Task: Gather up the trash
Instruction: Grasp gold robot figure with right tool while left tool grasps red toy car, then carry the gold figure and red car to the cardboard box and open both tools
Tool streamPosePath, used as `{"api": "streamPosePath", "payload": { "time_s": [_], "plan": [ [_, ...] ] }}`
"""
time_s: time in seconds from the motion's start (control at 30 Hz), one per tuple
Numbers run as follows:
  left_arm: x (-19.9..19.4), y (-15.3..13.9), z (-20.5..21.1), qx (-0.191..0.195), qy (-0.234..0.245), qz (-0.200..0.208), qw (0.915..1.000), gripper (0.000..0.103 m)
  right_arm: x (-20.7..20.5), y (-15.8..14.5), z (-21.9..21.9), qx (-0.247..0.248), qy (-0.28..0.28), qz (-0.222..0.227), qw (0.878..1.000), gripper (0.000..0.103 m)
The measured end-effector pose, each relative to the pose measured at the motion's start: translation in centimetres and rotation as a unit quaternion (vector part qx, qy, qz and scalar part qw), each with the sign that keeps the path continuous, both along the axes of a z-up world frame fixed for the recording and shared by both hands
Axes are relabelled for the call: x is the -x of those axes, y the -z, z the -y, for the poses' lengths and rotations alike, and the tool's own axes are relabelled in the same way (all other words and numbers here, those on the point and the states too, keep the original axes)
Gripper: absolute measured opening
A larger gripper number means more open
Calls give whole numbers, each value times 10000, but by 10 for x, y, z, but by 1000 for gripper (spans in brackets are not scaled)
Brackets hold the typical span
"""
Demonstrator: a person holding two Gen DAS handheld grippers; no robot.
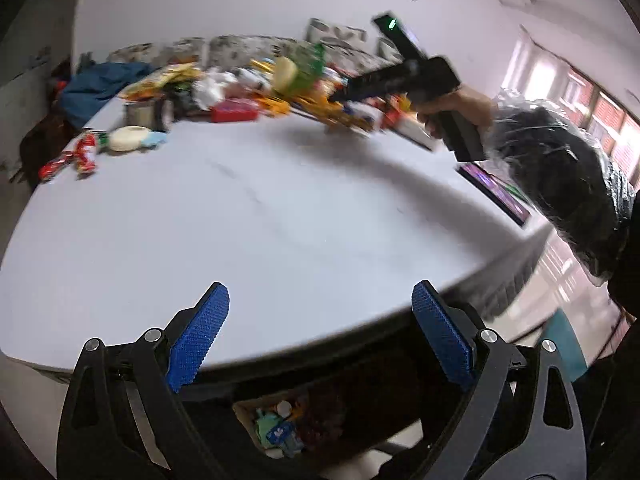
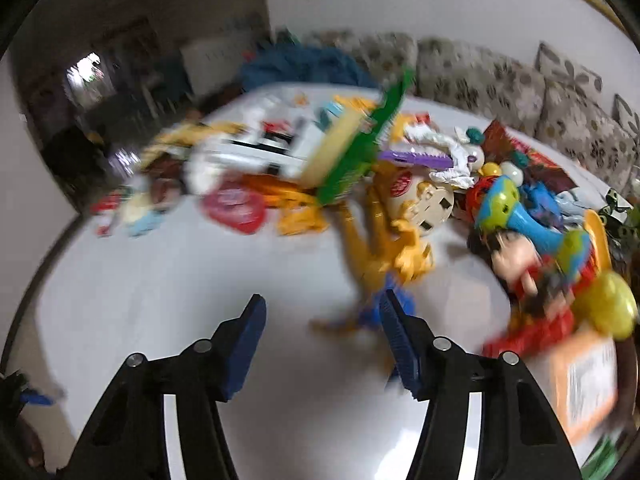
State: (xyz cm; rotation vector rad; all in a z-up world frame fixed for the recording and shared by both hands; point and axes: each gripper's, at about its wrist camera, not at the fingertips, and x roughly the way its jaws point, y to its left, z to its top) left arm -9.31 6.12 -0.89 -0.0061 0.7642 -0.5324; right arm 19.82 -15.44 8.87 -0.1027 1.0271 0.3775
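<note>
- A white round table (image 1: 280,208) fills both my views, its near half bare, its far half buried in clutter.
- The clutter pile (image 2: 360,184) mixes toys with wrappers; from the right wrist view it runs from 10 o'clock to 3 o'clock, heavily motion-blurred.
- A bin of collected trash (image 1: 280,428) sits below the table edge, at 6 o'clock in my left wrist view, between the left fingers.
- My right gripper (image 2: 322,340) is spread wide and empty, aimed over the table with a yellow toy figure (image 2: 384,248) just beyond its right fingertip at 1 o'clock.
- My left gripper (image 1: 320,320) is also spread wide, holding nothing, over the near table edge.
- Loose red-and-white wrappers (image 1: 74,156) lie at 10 o'clock, apart from the pile.
- Risk, as I judge it: with this much blur, the right tongs could close on the toy instead of trash, or knock the pile and scatter pieces off the rim.
</note>
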Motion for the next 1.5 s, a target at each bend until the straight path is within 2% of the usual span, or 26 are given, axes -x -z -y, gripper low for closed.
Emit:
{"api": "streamPosePath", "payload": {
  "time_s": [0.07,0.17,0.2,0.23,0.27,0.4,0.5,0.57,0.67,0.77,0.83,0.9,0.97,1.0,1.17,1.2,1.27,1.3,1.37,1.4,1.43,1.5],
  "plan": [
    [-8,0,-8,-2,-150,36,9999,91,-24,18,1,376,76,-481,9981,55],
    [-22,-4,-24,-52,-415,65,9991,91,-33,21,-6,669,-29,-501,9965,55],
    [-28,-5,-29,-72,-499,77,9987,91,-37,24,-9,806,-57,-519,9954,50],
    [-40,-7,-37,-177,-685,100,9974,91,-35,29,-13,908,-137,-620,9938,41],
    [-48,-10,-43,-247,-820,119,9963,91,-32,28,-13,815,-197,-585,9948,32],
    [-94,-23,-85,-715,-1471,447,9855,91,5,25,-12,769,-468,-402,9951,32],
    [-158,-32,-135,-1127,-1746,544,9767,91,32,22,-4,573,-484,-334,9966,32],
    [-195,-32,-159,-1231,-1573,520,9785,91,47,21,2,440,-487,-356,9972,32],
    [-247,-22,-175,-1380,-1008,84,9853,91,64,19,10,376,-453,-399,9975,33],
    [-271,-7,-174,-1718,-689,-13,9827,91,68,23,22,202,-349,-488,9980,33],
    [-290,13,-176,-1759,-621,-391,9817,91,73,22,29,77,-268,-540,9981,33],
    [-295,23,-177,-1737,-695,-465,9812,95,83,24,34,30,-235,-554,9982,33],
    [-297,25,-173,-1409,-699,-651,9854,96,91,23,37,42,-217,-539,9983,33],
    [-295,25,-165,-1442,-667,-640,9852,96,93,22,37,27,-207,-530,9984,33],
    [-259,21,-100,-1481,-67,-544,9875,96,102,23,25,3,-214,-276,9994,33],
    [-249,21,-82,-1483,38,-509,9876,93,104,24,22,16,-203,-223,9995,33],
    [-227,18,-53,-1428,170,-383,9889,68,110,23,25,-56,-178,-169,9997,33],
    [-222,17,-43,-1382,185,-343,9896,52,112,23,26,-78,-156,-163,9997,33],
    [-208,16,-25,-1179,34,-388,9923,34,119,23,29,-74,-139,-132,9998,33],
    [-203,15,-20,-925,16,-482,9945,29,122,23,29,-71,-146,-134,9998,33],
    [-196,15,-16,-579,2,-611,9964,29,126,23,29,-75,-166,-135,9997,33],
    [-191,18,-10,-452,-67,-657,9968,29,131,22,27,-79,-209,-139,9997,33]
  ]
}}
